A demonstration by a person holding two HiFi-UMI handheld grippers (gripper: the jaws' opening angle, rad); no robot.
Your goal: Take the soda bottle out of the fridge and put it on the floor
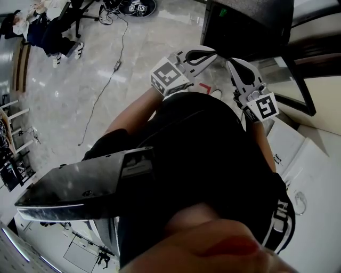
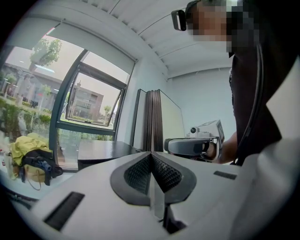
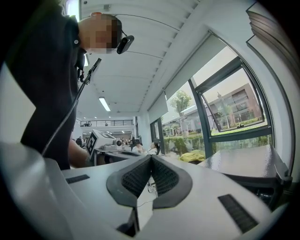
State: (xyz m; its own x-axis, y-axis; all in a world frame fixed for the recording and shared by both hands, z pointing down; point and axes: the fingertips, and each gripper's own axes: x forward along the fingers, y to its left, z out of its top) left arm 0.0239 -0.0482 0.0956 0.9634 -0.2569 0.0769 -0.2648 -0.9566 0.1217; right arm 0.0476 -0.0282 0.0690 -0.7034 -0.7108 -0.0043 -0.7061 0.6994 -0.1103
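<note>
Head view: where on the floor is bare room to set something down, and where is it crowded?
Bare floor lies between the cable and the left gripper, and left of the cable up to the seated person. Crowded: the top edge with tangled leads, and the right side by the dark furniture and white cabinet.

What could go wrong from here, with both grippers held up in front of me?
1. The left gripper and right gripper are both shut and empty, with their tips close together in the head view, so they may knock each other.
2. A cable trails across the floor; stepping there risks a trip.
3. No bottle or fridge shows in any view, so the jaws must open before any grasp.
</note>
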